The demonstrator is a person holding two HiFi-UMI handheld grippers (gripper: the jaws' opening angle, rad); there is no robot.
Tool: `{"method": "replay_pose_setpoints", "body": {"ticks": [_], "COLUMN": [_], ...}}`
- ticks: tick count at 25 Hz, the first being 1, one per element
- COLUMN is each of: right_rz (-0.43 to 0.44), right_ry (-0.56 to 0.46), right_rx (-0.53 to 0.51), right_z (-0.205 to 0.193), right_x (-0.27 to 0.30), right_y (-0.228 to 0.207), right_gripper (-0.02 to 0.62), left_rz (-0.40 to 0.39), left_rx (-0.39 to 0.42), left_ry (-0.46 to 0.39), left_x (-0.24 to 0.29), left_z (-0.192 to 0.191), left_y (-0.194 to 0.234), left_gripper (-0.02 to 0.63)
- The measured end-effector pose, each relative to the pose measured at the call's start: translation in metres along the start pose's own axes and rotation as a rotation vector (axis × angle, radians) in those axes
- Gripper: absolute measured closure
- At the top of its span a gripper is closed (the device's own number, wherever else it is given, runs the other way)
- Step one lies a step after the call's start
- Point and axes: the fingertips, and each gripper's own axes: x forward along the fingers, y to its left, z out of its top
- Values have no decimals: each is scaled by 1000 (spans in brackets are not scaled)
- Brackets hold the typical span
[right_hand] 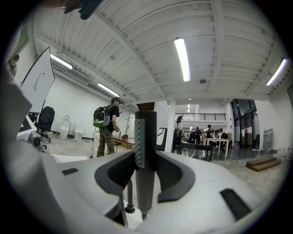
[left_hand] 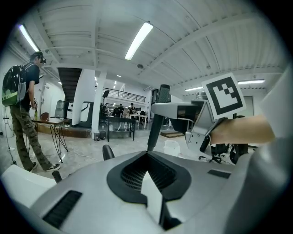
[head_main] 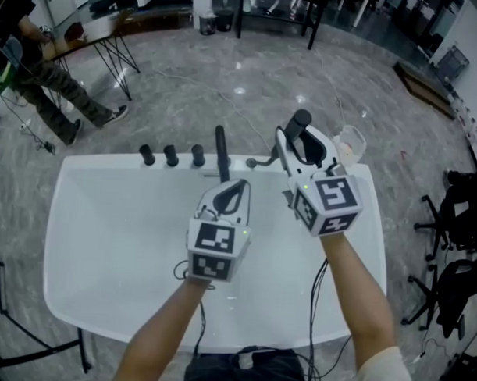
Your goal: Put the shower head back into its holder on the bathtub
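The shower head's dark handle [head_main: 300, 121] stands upright between the jaws of my right gripper [head_main: 296, 146], which is shut on it above the far right part of the white bathtub [head_main: 104, 244]. In the right gripper view the handle [right_hand: 145, 155] runs straight up through the jaws. My left gripper [head_main: 237, 192] hovers over the tub's middle, shut with nothing in it, just short of a tall black post [head_main: 221, 150] on the far rim. I cannot make out the holder for certain; a small grey fitting [head_main: 257, 161] sits beside the post.
Three black knobs [head_main: 171, 154] line the far rim, left of the post. A pale translucent container [head_main: 349, 143] sits by the far right corner. A person [head_main: 39, 69] stands by a thin-legged table at far left. Black office chairs [head_main: 456, 209] stand to the right.
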Motion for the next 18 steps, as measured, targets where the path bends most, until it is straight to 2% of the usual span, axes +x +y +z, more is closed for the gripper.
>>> {"method": "replay_pose_setpoints", "body": {"ticks": [8, 13, 18], "right_rz": [2, 15, 14], "right_ry": [7, 37, 37], "right_rx": [28, 27, 18], "right_z": [-30, -50, -54], "right_x": [8, 11, 13], "right_y": [-2, 2, -2], "right_gripper": [456, 456, 456], "left_rz": [13, 7, 10], "left_rx": [32, 23, 30], "left_ry": [15, -7, -12], "left_x": [8, 13, 17], "left_z": [-17, -20, -14], "left_y": [-4, -5, -5], "left_gripper": [601, 601, 601]}}
